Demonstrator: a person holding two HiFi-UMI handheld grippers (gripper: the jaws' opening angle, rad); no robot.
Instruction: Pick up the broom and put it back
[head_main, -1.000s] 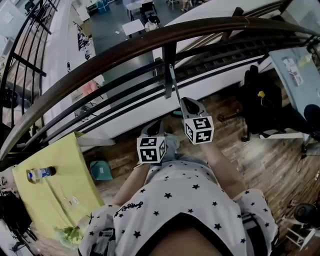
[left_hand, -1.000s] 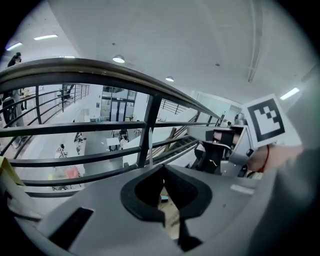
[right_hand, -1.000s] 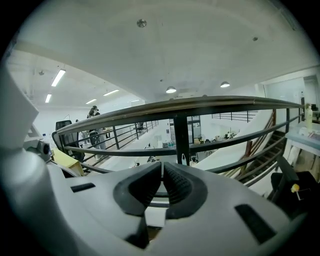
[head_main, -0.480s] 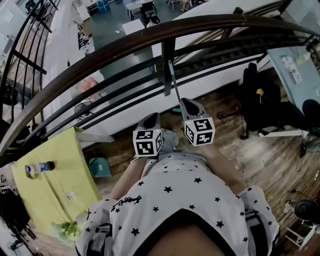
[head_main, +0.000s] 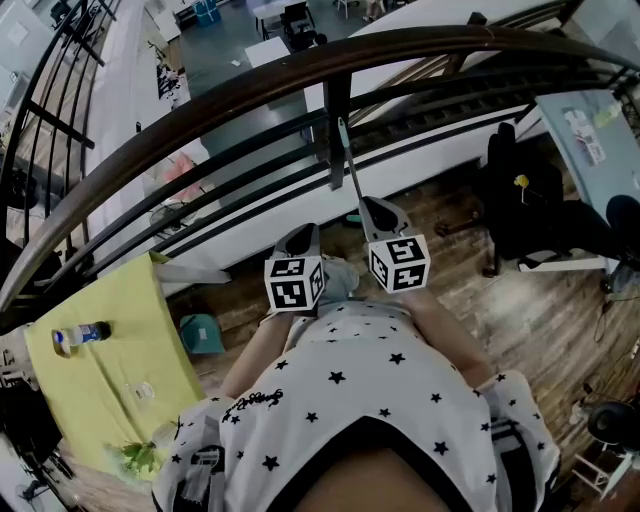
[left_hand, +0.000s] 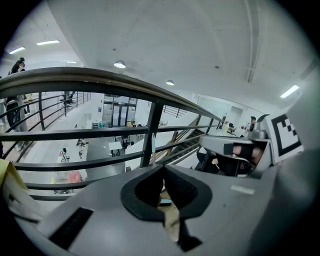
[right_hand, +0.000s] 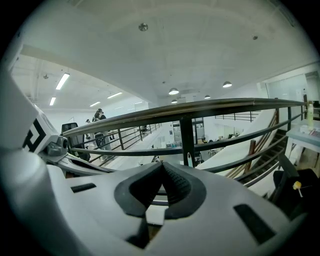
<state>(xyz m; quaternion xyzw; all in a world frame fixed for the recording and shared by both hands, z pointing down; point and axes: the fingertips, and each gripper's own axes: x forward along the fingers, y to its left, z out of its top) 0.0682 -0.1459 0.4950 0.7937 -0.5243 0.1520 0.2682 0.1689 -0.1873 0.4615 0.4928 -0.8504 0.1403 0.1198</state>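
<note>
Head view: right gripper (head_main: 375, 210) jaws are now fully together. A second ago they stood slightly apart, so they have just closed, on nothing. Right gripper view agrees: pads meet, nothing between them. Left gripper (head_main: 303, 238) jaws are also together and empty, per left gripper view.

Broom (head_main: 349, 165): only the thin pale handle shows, near upright, slightly tilted, leaning at the post (head_main: 337, 130) of the rail (head_main: 250, 95). It stands just ahead of the right jaws' tips and apart from them, and ahead and to the right of the left jaws. Handle sits the same as a second ago. Broom head is hidden behind the right gripper.

Meaning: neither gripper holds the broom. It looks already put back against the rail, so the task is likely at its end, though this could also be before pick-up; I cannot settle which.

Counts:
- two grippers
- one broom
- one rail with one near post
- one yellow table (head_main: 110, 390), behind and left of the left jaws
- one bottle (head_main: 80, 335) on it
- one person (head_main: 370, 400)
</note>
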